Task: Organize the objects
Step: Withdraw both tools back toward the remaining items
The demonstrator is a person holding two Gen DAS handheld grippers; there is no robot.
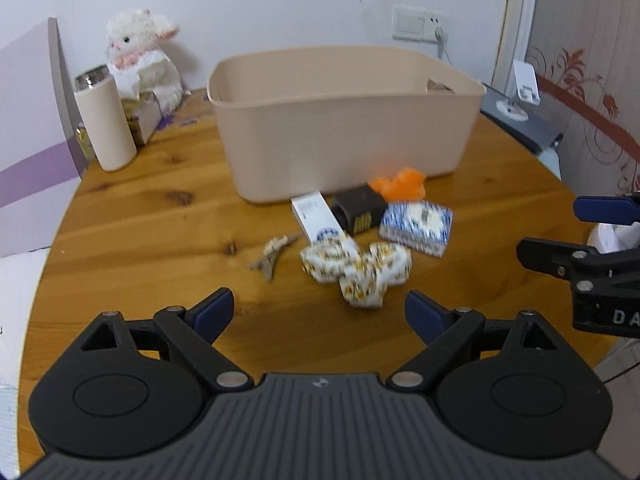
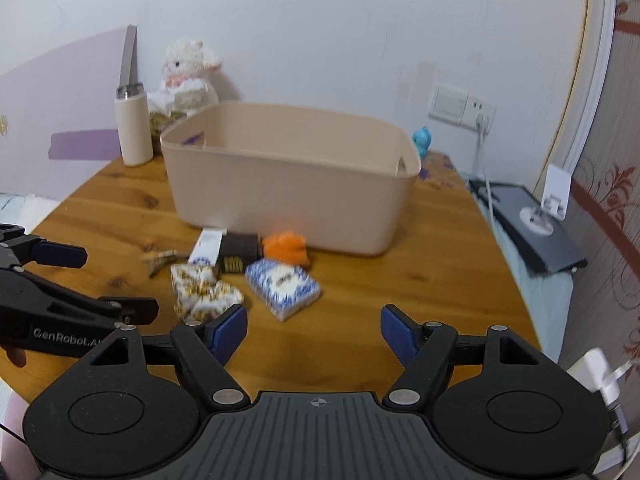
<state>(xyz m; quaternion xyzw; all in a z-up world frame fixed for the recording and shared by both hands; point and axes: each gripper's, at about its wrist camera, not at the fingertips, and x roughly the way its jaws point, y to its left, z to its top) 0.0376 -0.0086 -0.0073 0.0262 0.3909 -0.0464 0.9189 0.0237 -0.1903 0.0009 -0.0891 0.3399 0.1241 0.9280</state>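
Half the orange item hides behind the dark box.

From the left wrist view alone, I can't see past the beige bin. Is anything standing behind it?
Observer: Yes. The right wrist view shows a small blue toy just beyond the far right corner of the beige bin.
Operator: And the right gripper? I only catch its edge here.
Observer: The right gripper is open. Its fingers are spread wide with nothing between them, and it sits short of the blue-and-white pack.
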